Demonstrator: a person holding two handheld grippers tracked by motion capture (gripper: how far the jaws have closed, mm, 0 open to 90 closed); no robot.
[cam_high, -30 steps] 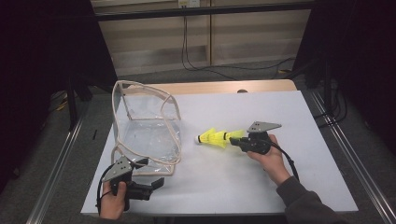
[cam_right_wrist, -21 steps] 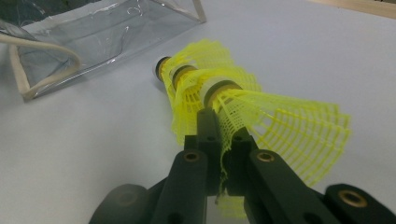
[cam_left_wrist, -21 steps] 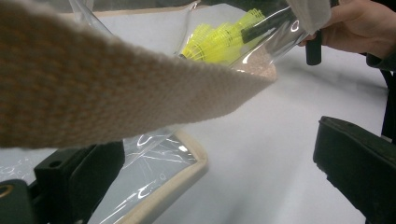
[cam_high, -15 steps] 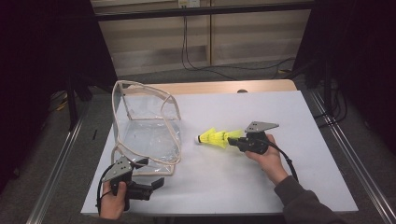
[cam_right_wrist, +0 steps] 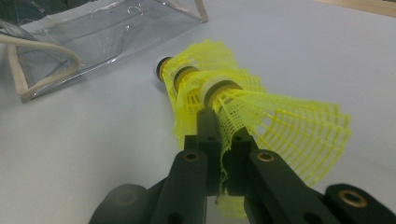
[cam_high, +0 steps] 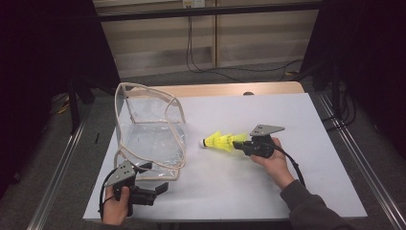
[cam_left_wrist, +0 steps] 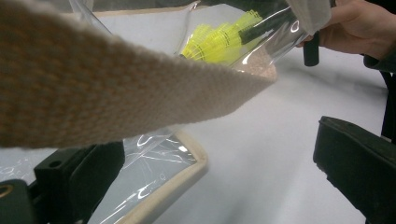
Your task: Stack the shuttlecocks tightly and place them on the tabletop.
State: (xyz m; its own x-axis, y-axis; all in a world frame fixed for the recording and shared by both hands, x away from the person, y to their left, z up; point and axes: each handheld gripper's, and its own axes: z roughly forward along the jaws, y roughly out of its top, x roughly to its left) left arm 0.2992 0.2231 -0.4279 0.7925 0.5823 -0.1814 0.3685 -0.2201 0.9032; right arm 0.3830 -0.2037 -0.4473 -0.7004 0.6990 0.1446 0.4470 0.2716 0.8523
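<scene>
Right now your right claw is pinching the stack of yellow shuttlecocks by the mesh skirt of the rearmost one; in the right gripper view the two jaws are pressed together on that skirt, with the corks pointing away from you. The stack hangs just above the desk near its middle, corks aimed toward the clear plastic bag, a short way from its opening. That bag, edged in beige webbing, sits at the left side of the desk, its mouth facing the shuttlecocks. Your left claw sits at the front left corner, just beside the bag's front edge, its jaws spread wide with nothing between them; in the left gripper view the bag's webbing strap crosses just in front of its camera.
</scene>
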